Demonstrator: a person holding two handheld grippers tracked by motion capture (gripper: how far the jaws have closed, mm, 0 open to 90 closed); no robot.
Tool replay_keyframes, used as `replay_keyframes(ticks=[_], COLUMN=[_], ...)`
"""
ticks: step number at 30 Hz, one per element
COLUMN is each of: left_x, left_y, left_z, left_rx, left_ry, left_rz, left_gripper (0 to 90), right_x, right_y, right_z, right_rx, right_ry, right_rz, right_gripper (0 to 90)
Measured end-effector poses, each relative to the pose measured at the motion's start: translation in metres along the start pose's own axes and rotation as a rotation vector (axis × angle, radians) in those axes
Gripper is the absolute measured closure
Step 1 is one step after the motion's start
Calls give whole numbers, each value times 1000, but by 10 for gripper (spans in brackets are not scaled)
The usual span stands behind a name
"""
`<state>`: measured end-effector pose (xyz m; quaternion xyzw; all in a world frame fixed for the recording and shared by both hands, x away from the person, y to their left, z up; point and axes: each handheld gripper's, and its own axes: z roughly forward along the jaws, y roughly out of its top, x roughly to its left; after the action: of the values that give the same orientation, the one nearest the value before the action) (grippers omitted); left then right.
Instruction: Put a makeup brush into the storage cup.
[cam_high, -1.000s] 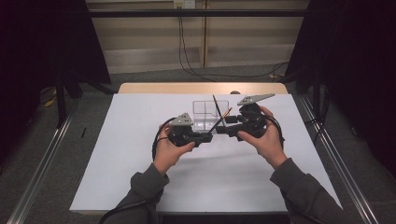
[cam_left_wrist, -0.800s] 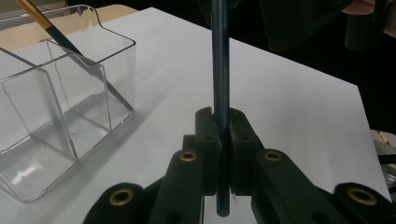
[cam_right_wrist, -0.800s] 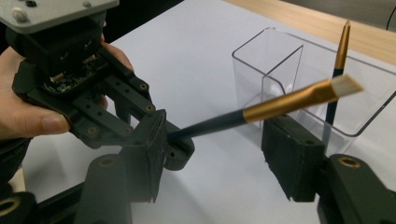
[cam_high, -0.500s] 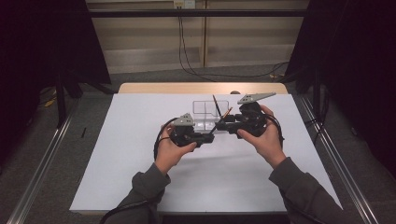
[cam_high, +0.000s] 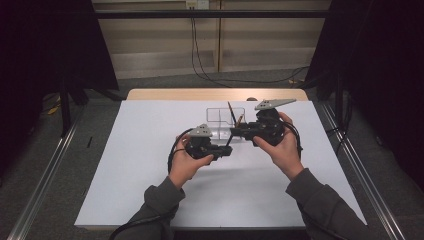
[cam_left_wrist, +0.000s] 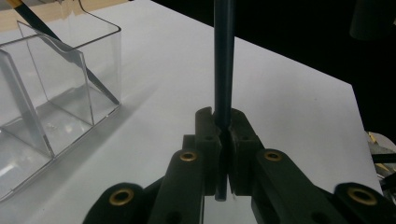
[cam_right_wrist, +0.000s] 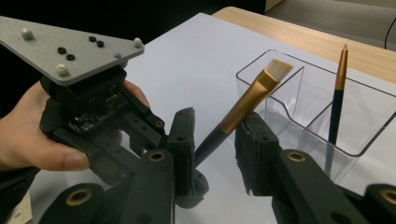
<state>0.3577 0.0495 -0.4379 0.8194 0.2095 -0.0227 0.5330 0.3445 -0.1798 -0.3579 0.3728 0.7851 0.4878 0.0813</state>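
A white table (cam_high: 140, 165) is seen, with a clear box (cam_right_wrist: 327, 116) of 2 compartments toward its far edge. Just in front of the box, the left gripper (cam_left_wrist: 223, 140) is clenched on a brush (cam_right_wrist: 243, 112). The right gripper's (cam_right_wrist: 215, 154) jaws have been closing around the brush, pads not yet pressing. A second brush (cam_right_wrist: 337, 100) stands tilted inside the box.

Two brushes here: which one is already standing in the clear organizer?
The thin pointed-tip brush, leaning in the clear organizer. The flat brush is clamped by its handle in the left gripper.
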Motion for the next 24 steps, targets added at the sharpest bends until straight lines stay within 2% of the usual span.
replay_keyframes(ticks=[2, 8, 16, 24], left_x=[-1, -3, -5, -6], left_y=[1, 2, 3, 4], left_z=[1, 5, 9, 11], left_rx=[5, 0, -9, -27], left_ry=[-3, -10, -13, -18], left_rz=[8, 5, -3, -16], left_gripper=[851, 851, 848, 842], right_x=[0, 0, 3, 4], right_y=[0, 0, 2, 2], right_z=[0, -2, 0, 3], right_rx=[-8, -35, -57, -85], right_ry=[-3, 11, 37, 42], right_rz=[-3, 18, 42, 46], right_gripper=[754, 796, 835, 844])
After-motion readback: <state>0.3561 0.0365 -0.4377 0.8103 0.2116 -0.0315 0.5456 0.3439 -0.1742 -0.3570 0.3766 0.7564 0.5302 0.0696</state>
